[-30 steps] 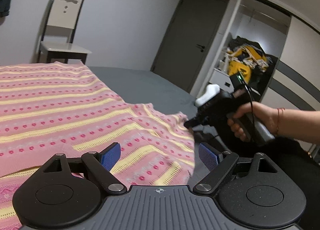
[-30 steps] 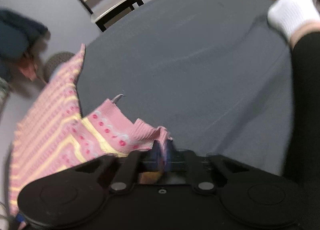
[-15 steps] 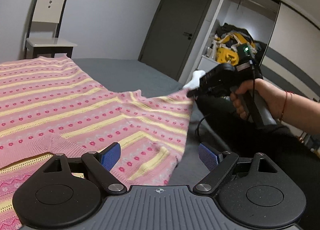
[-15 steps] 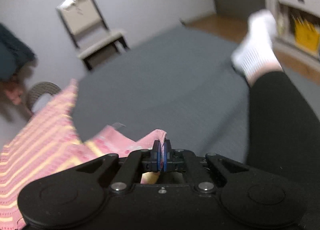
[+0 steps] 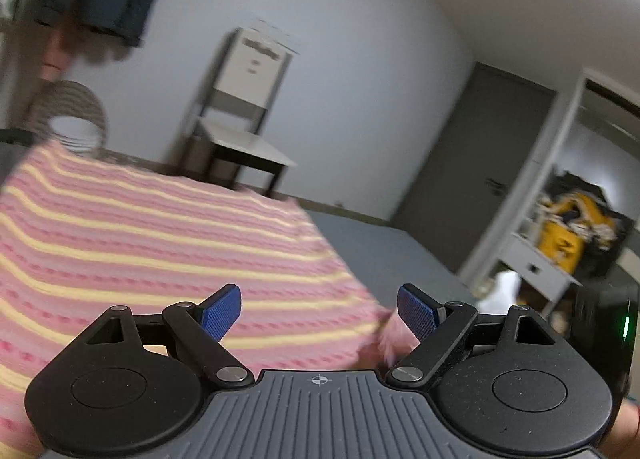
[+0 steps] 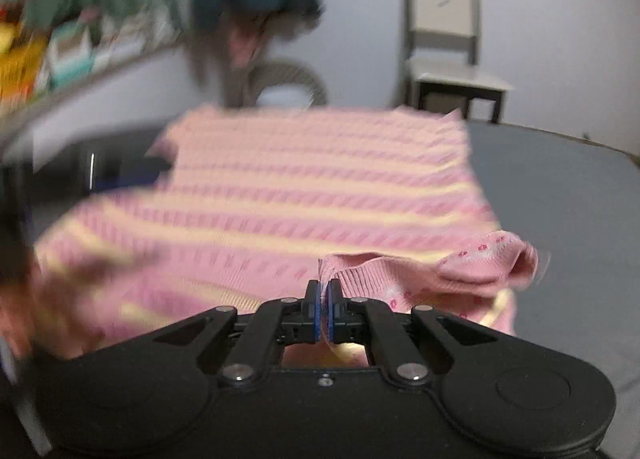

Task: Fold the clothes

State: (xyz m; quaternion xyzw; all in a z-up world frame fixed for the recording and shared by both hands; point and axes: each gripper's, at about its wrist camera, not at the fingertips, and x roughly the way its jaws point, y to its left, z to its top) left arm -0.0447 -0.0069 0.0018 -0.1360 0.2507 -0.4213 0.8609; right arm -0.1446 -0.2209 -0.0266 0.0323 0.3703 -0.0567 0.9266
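Here the right gripper (image 6: 323, 305) has its jaws pinched tight on a ribbed hem of the pink striped sweater (image 6: 304, 195), which lies spread across the grey bed (image 6: 568, 195), reaching toward the far edge where a chair (image 6: 448, 55) stands beyond. The pinched part, probably a sleeve, is doubled over the near right corner of the body. The left gripper (image 5: 319, 315) hovers with its fingers wide and holds nothing, the sweater's near edge just ahead of them and to the left. The stripes run across both views, so the fold likely carries leftward over the body. The right hand is nearer that work; motion blur hides fine detail.
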